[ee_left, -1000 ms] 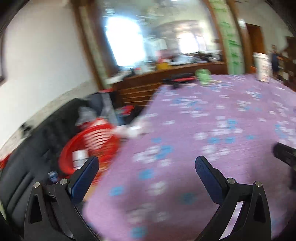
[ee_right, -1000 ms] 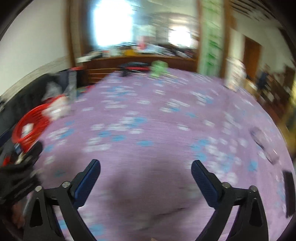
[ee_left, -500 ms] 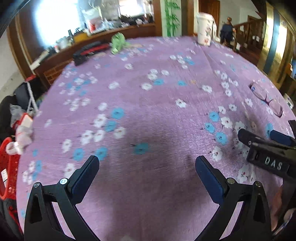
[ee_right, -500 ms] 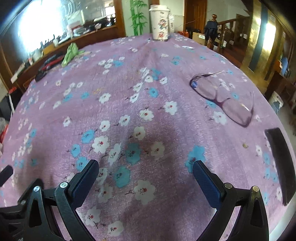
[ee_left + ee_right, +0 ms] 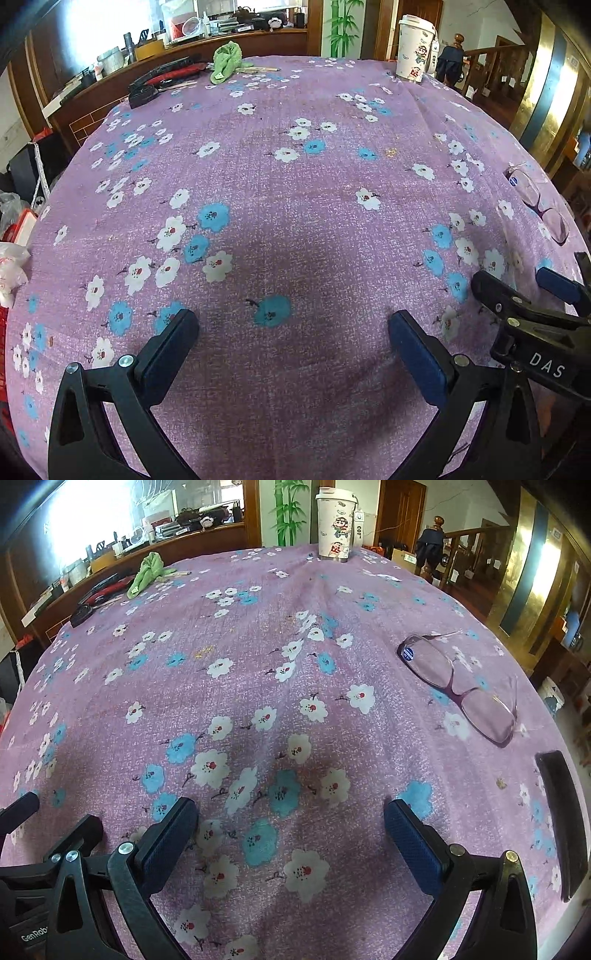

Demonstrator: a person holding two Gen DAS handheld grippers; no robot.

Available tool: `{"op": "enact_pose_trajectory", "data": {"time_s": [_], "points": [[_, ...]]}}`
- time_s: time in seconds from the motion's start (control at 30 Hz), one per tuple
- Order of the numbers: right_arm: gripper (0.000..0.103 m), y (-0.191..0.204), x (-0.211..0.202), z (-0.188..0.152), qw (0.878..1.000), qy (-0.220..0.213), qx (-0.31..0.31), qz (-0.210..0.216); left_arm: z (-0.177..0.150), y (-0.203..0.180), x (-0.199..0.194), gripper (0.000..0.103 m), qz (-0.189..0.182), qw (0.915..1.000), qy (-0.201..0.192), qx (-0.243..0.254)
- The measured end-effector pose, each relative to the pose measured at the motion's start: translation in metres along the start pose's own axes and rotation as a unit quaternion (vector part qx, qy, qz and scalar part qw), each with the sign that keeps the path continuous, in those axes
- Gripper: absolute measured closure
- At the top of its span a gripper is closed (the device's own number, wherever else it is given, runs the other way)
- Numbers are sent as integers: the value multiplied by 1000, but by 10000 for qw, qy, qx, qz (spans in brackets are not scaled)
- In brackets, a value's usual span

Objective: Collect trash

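Both grippers, left gripper (image 5: 291, 341) and right gripper (image 5: 290, 821), hovering over table (image 5: 314, 206), fingers spread wide, gripping nothing, seemingly scanning for trash.

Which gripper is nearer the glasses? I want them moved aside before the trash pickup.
Right. The right gripper hovers open over the tablecloth with the glasses just ahead to its right. The left gripper, also open, sits farther left, with the right one between it and the glasses.

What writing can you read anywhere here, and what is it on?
"DAS": white letters on the right tool, seen from the left camera.
"GenRob", cut off by the frame edge: on the left tool's body.
Blue sticker on the glasses: too small to read.
Cartoon cup: pictures, no legible words.
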State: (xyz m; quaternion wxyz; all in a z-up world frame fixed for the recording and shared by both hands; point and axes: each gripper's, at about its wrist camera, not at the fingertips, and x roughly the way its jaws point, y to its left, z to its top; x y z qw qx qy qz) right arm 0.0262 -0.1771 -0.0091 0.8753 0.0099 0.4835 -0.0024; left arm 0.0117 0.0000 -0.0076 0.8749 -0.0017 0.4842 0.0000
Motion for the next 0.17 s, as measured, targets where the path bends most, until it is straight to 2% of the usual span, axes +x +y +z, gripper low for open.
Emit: {"op": "enact_pose_trajectory", "data": {"time_s": [0.17], "points": [[0, 0, 0, 0, 10000, 4, -2, -1, 0, -1, 0, 0, 13, 10000, 7, 0]]}}
